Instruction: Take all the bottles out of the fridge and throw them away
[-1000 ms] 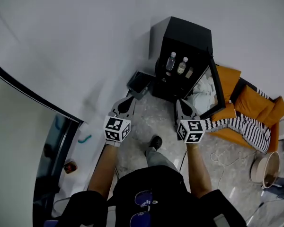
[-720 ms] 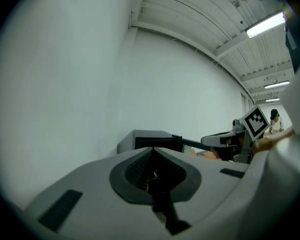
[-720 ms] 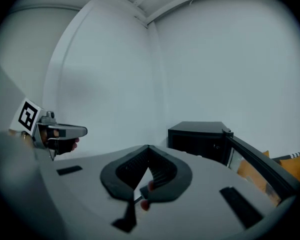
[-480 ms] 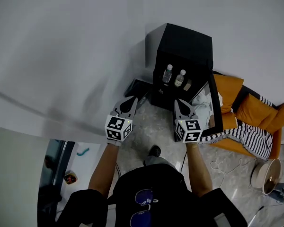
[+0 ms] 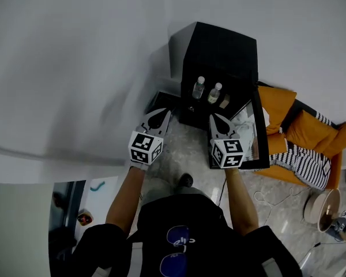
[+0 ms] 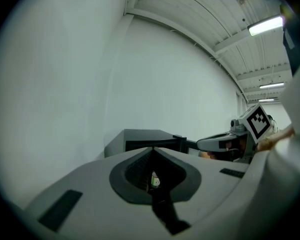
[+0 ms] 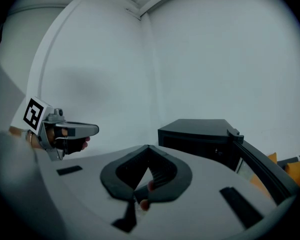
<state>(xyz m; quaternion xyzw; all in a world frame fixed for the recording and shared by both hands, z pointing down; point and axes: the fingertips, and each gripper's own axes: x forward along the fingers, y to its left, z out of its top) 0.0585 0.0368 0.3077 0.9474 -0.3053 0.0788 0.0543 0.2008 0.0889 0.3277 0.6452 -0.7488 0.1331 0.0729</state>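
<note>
One black fridge (image 5: 219, 53) stands against the white wall (image 5: 92, 51); its single door (image 5: 260, 133) hangs open at the right. Two bottles stand upright, side by side, on one shelf inside: the left bottle (image 5: 199, 88) and the right bottle (image 5: 215, 93). A small item beside them is too small to identify. Two grippers point at the fridge, both short of it: the left gripper (image 5: 161, 114) and the right gripper (image 5: 214, 120), each with jaws closed together on nothing. Two orange cushions (image 5: 314, 133) and one striped cloth (image 5: 300, 160) lie beyond the door.
</note>
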